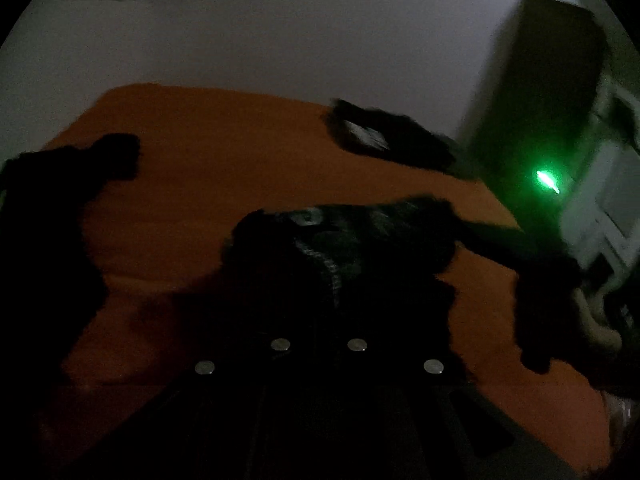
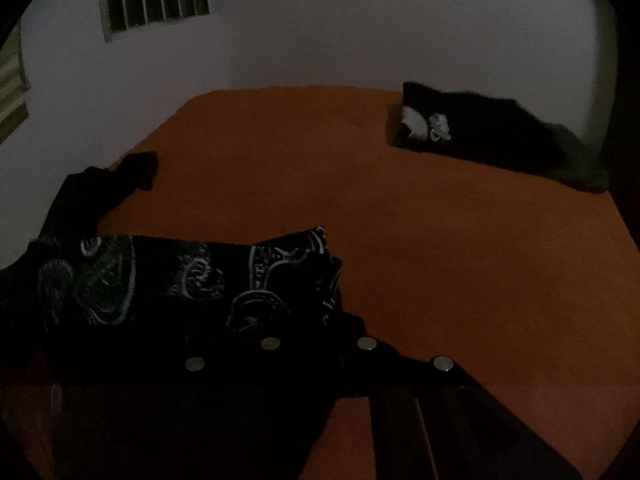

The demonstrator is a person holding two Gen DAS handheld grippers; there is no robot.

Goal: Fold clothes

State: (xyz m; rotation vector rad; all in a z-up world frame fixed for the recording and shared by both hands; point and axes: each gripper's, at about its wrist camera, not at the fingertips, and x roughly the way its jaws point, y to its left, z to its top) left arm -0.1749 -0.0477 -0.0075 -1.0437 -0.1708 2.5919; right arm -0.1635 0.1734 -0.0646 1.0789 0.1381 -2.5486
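Observation:
The room is very dark. A black garment with a pale swirl print point(image 2: 192, 280) lies on the orange bed sheet point(image 2: 440, 220), bunched at the front left. My right gripper point(image 2: 320, 320) is at its right edge and looks shut on the fabric. In the left wrist view the same black garment point(image 1: 340, 256) is gathered right in front of my left gripper point(image 1: 320, 312), which looks shut on it. The fingers of both grippers are nearly lost in the dark.
A folded black garment with a white print point(image 2: 472, 128) lies at the bed's far right, also in the left wrist view point(image 1: 384, 136). Another dark cloth point(image 2: 104, 184) lies at the left. A dark cabinet point(image 1: 544, 92) with a green light point(image 1: 546, 180) stands right.

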